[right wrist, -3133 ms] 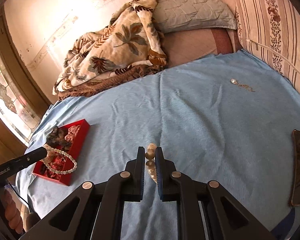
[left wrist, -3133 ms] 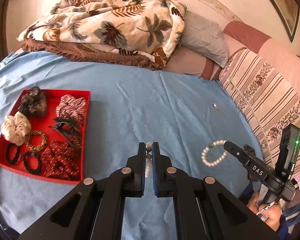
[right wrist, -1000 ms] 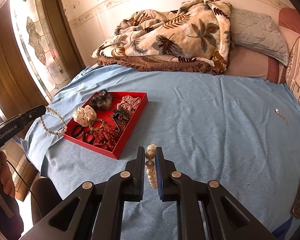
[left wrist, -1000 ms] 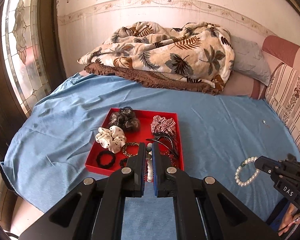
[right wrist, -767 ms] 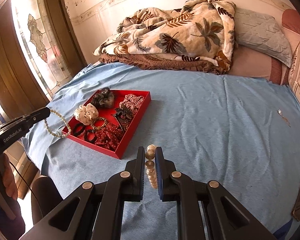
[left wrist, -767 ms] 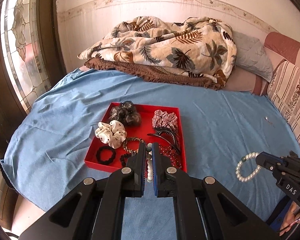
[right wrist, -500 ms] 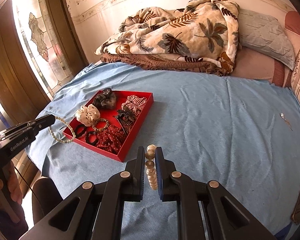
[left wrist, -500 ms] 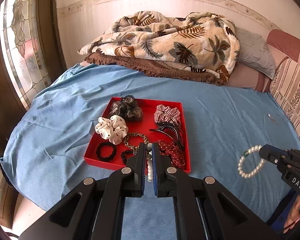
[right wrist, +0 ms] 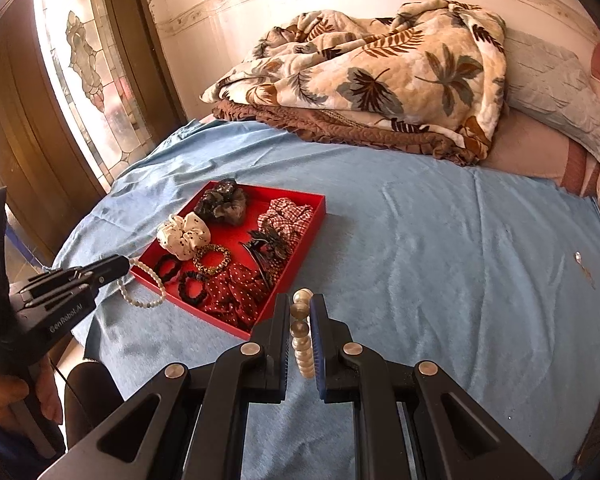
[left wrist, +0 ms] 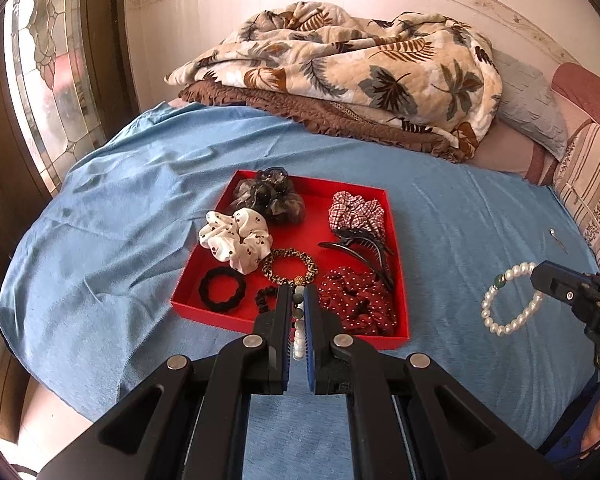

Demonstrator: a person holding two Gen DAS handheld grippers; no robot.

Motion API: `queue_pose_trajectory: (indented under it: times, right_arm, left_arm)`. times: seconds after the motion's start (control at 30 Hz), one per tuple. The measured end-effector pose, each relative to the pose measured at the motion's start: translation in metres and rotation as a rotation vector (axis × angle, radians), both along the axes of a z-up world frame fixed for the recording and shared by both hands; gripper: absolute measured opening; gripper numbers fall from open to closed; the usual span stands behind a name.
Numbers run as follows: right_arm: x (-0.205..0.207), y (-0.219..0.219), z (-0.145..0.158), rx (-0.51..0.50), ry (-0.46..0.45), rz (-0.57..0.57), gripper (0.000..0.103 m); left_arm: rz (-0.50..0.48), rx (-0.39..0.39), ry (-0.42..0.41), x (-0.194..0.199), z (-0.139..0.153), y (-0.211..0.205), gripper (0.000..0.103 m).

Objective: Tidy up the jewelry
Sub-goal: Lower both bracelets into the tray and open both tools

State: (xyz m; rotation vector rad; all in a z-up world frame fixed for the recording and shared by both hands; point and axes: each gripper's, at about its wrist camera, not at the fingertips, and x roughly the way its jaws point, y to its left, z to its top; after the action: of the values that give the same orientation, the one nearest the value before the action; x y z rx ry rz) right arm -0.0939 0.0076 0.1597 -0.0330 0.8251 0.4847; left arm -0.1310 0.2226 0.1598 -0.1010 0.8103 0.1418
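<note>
A red tray (left wrist: 220, 318) of scrunchies, hair ties and a black claw clip lies on the blue bedsheet. My left gripper (left wrist: 297, 294) hovers over the tray's front edge, shut on a white pearl bracelet (left wrist: 299, 336) that hangs between its pads. From the right wrist, the left gripper (right wrist: 122, 266) shows left of the tray (right wrist: 260, 200) with its bracelet loop (right wrist: 144, 284) dangling. My right gripper (right wrist: 301, 300) is shut on a second pearl bracelet (right wrist: 302, 344), to the right of the tray's near corner. In the left wrist view, the right gripper (left wrist: 540, 276) shows at right with its bracelet (left wrist: 508, 300).
A folded leaf-print blanket (left wrist: 340, 76) and pillows (right wrist: 552, 92) fill the back of the bed. A small pendant (right wrist: 578, 258) lies on the sheet at right, a dark pouch (right wrist: 598, 416) at the right edge. A stained-glass window (right wrist: 84, 60) stands left. A person's hand (right wrist: 4, 396) holds the left gripper's handle.
The left gripper has sunk closer to the tray's front edge. The right gripper has shifted towards the tray. Both stay shut on their bracelets.
</note>
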Motion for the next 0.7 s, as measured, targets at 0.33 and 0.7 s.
queue_pose_trajectory:
  times: [0.33,0.7]
  right_arm:
    - [0.01,0.031,0.007,-0.03,-0.015,0.05,0.011]
    - [0.059,0.079,0.025,-0.024,-0.029,0.104,0.011]
  left_arm:
    - [0.013,-0.029,0.014,0.007,-0.01,0.015,0.005]
    - [0.007,-0.139,0.004,0.057,-0.013,0.05,0.005]
